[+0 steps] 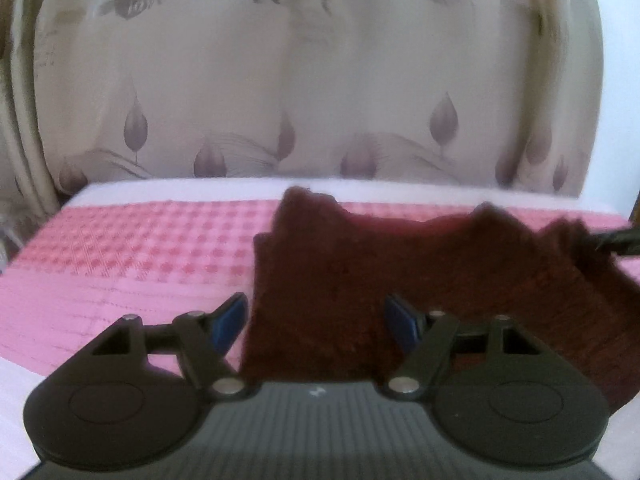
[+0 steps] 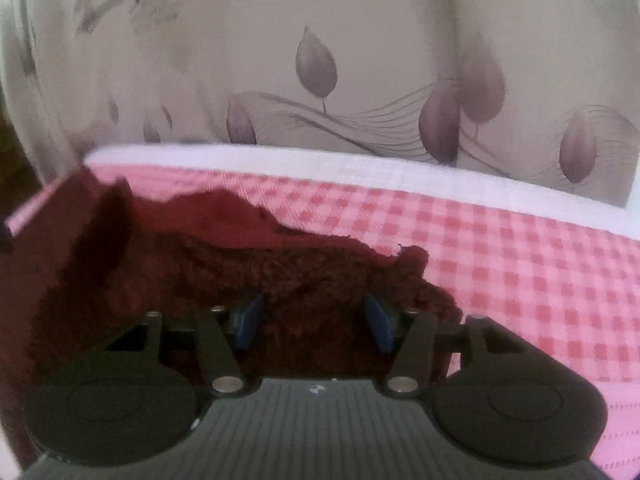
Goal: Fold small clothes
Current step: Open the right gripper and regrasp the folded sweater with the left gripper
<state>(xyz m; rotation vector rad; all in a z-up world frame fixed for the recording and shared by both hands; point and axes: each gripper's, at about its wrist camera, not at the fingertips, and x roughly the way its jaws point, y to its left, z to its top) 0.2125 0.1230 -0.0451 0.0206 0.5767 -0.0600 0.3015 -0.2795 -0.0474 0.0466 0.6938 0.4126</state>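
Note:
A dark maroon knitted garment (image 1: 360, 264) lies folded on a pink checked cloth (image 1: 140, 248). In the left wrist view my left gripper (image 1: 316, 312) stands open over the garment's near left part, its blue pads (image 1: 230, 322) wide apart and pressing on nothing. A dark tip at the right edge touches the garment's far right corner. In the right wrist view the same garment (image 2: 248, 256) shows a bumpy, raised far edge. My right gripper (image 2: 314, 318) is open above its near right part, the blue pads (image 2: 378, 324) apart with fabric below them.
The pink checked cloth (image 2: 500, 264) covers a surface with a white border (image 2: 360, 172) along its far edge. Behind it hangs a cream curtain (image 1: 320, 92) printed with purple leaves. Bare checked cloth lies left of the garment in the left wrist view and right of it in the right.

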